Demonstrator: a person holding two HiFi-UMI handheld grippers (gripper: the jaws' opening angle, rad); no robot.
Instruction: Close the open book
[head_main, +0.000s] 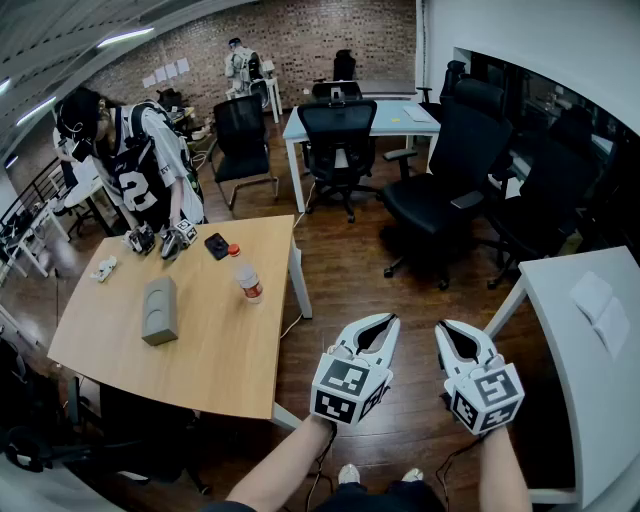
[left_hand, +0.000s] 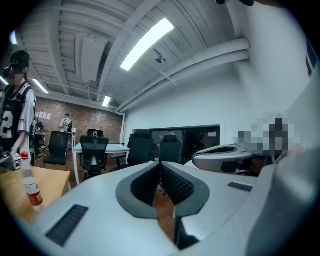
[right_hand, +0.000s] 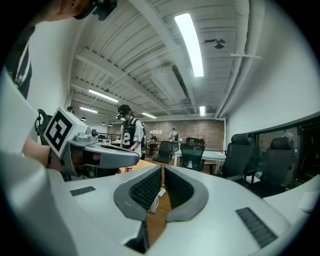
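Holding: nothing. The left gripper (head_main: 392, 321) and right gripper (head_main: 443, 329) each have their jaws closed tip to tip and empty.
Jaws: smooth grey-white curved shells lined with black ribbed pads (left_hand: 176, 184). Each pair bows out into an oval loop behind the meeting tips.
Cubes (head_main: 345, 390): white with black square patterns, at each gripper's rear.
Grippers' place: side by side, right of the table (head_main: 210, 350), over the floor (head_main: 400, 290), roughly level.
Table: pale wood with a flat rectangular top.
Book (head_main: 600, 308): pale and flat with two leaves spread. It lies on a white desk (head_main: 580, 390) well right of the table and well apart from both grippers.
Bottle (head_main: 246, 280): clear plastic with a red cap and label, upright near the table's right edge.
Block (head_main: 160, 310): grey and boxy, on the table left of the bottle.
Floor: dark glossy planks.
Chairs (head_main: 340, 140): black, high-backed, on castors, beyond the table.
Person (head_main: 145, 170): stands at the table's far side in a black-and-white jersey.
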